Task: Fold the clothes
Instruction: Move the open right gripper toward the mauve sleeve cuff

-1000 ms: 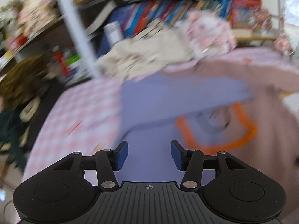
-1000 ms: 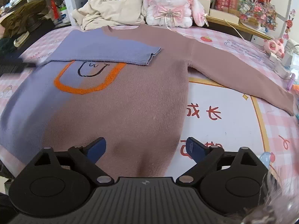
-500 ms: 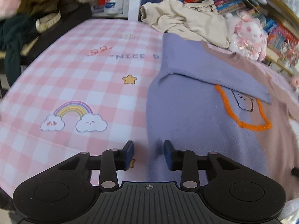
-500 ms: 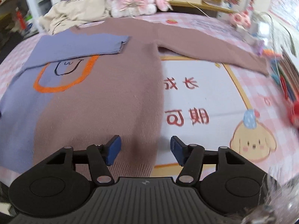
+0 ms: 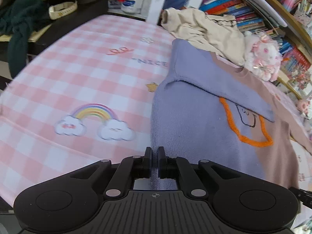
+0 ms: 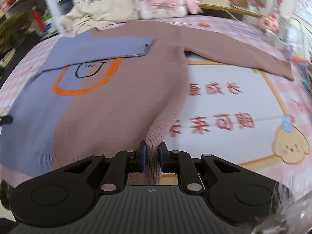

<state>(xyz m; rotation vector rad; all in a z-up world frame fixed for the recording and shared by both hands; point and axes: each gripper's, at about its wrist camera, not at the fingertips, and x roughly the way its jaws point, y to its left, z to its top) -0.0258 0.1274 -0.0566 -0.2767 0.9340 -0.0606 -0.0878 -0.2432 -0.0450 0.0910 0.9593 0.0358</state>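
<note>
Surface: your sweater (image 6: 120, 97) lies on a pink checked tabletop (image 5: 81, 74).
Room: crowded bookshelves (image 5: 234, 5) behind.
Fingers: left gripper (image 5: 155, 160) and right gripper (image 6: 152, 157) each pinch the sweater's hem.

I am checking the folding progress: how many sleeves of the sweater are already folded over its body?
1. The purple sleeve lies folded across the chest of the sweater. The brown sleeve is spread out sideways on the mat, not yet folded.

A home bedroom or child's room: a pink checked bedspread (image 5: 81, 62) with rainbow print, crowded bookshelves (image 5: 234, 13) along its far edge, a plush rabbit (image 6: 161, 0).
</note>
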